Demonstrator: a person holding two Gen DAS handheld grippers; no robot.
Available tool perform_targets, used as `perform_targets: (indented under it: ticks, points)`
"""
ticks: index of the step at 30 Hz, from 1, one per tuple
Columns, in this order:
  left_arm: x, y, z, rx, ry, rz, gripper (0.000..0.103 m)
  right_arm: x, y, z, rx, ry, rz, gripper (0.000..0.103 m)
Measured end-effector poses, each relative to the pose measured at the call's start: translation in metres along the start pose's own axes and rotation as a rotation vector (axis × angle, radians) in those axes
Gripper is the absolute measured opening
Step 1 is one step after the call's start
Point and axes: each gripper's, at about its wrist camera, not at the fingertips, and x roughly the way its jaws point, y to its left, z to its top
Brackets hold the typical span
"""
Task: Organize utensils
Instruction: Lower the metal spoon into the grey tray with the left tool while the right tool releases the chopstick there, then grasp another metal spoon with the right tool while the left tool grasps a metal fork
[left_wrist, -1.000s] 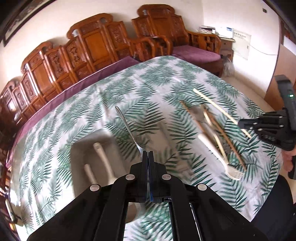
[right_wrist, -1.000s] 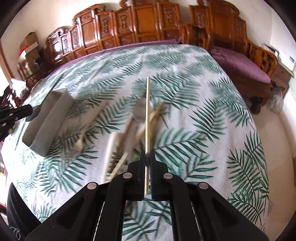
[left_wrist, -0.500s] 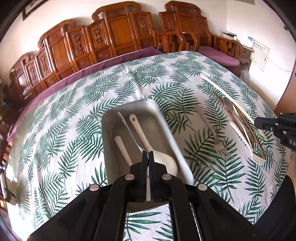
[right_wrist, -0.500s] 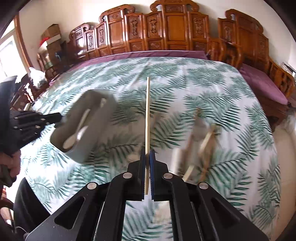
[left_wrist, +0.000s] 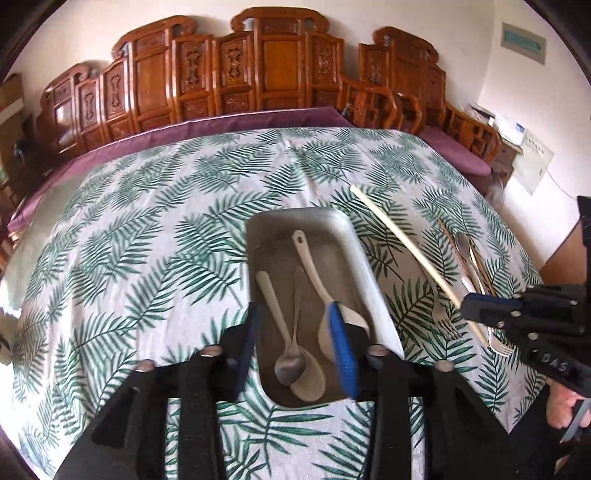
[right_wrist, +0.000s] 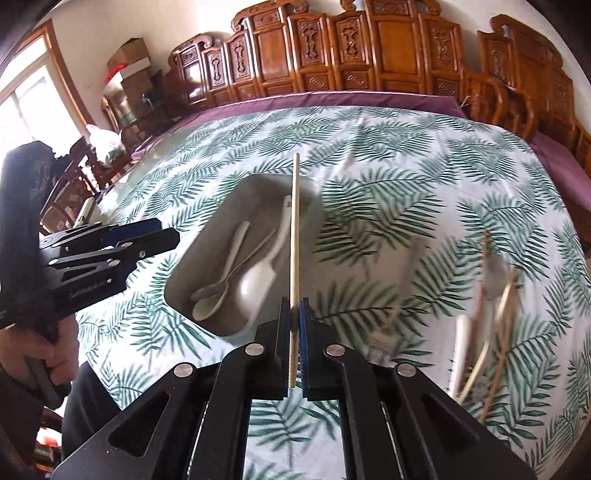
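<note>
A grey tray (left_wrist: 280, 229) on the leaf-print cloth holds two white spoons (left_wrist: 314, 269) and a metal spoon (left_wrist: 293, 332). My left gripper (left_wrist: 293, 310) hovers over the tray's near end. Its jaws are opening and the pads touch nothing; the metal spoon lies loose below them. My right gripper (right_wrist: 294, 306) is shut on a pale wooden chopstick (right_wrist: 294, 240), which points forward over the right side of the tray (right_wrist: 207, 236). In the left wrist view that chopstick (left_wrist: 406, 240) slants beside the tray, held by the right gripper (left_wrist: 469, 302).
Several forks, spoons and chopsticks (left_wrist: 469, 266) lie in a loose pile right of the tray, blurred in the right wrist view (right_wrist: 491, 295). The left gripper (right_wrist: 166, 232) and the hand (right_wrist: 37, 350) holding it show at the left. Carved wooden chairs (left_wrist: 273, 74) line the table's far edge.
My left gripper carried the metal spoon over the tray, opened, and the spoon now lies inside. My right gripper lifted the chopstick off the pile and swung it left to the tray.
</note>
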Motion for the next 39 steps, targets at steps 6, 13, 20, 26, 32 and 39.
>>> perform_targets:
  ticks: [6, 13, 20, 26, 32, 39]
  points:
    - [-0.024, 0.017, -0.003, 0.008, -0.036, 0.055, 0.08, 0.028, 0.026, 0.012, -0.01, 0.047, 0.035, 0.005]
    - [-0.043, 0.044, -0.003, -0.005, -0.034, 0.117, 0.091, 0.053, 0.038, 0.021, -0.013, 0.092, 0.049, 0.005]
    - [-0.045, 0.056, -0.006, -0.021, -0.02, 0.117, 0.091, 0.068, 0.043, 0.032, 0.013, 0.114, 0.075, 0.009]
    - [-0.046, 0.041, -0.006, -0.005, -0.029, 0.081, 0.091, 0.049, 0.034, 0.024, 0.015, 0.097, 0.101, 0.009]
    - [-0.041, 0.01, -0.004, 0.035, -0.042, 0.03, 0.091, 0.004, -0.009, 0.004, 0.038, 0.052, 0.027, 0.009]
    - [-0.032, -0.04, 0.001, 0.089, -0.033, -0.057, 0.091, -0.032, -0.085, -0.028, 0.092, 0.047, -0.112, 0.009]
